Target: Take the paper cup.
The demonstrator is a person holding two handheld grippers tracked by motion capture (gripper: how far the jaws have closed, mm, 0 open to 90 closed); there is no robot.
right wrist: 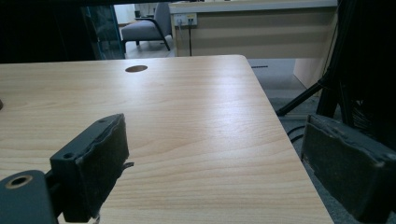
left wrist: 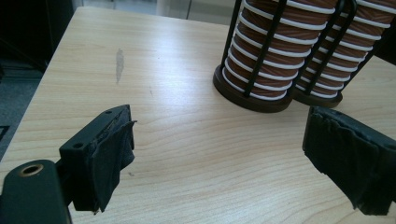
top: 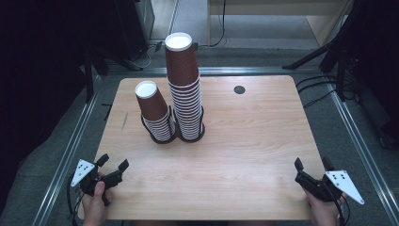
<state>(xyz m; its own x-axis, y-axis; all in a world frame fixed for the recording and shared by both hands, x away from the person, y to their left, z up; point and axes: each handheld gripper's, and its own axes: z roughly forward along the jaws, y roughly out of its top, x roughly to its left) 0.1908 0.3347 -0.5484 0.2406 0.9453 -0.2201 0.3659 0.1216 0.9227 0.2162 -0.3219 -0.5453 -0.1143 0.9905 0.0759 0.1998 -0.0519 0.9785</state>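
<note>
Two stacks of paper cups stand in a rack on the bench, both grippers resting at the near corners.

The tall stack (top: 184, 89) and the short stack (top: 156, 113) sit side by side in a black wire rack (top: 175, 135), left of the bench's (top: 254, 141) middle. The left gripper (top: 113, 165) and right gripper (top: 311, 165) lie well apart from the cups, jaws spread wide and empty. A dark round hole (top: 239, 89) marks the far side.
</note>
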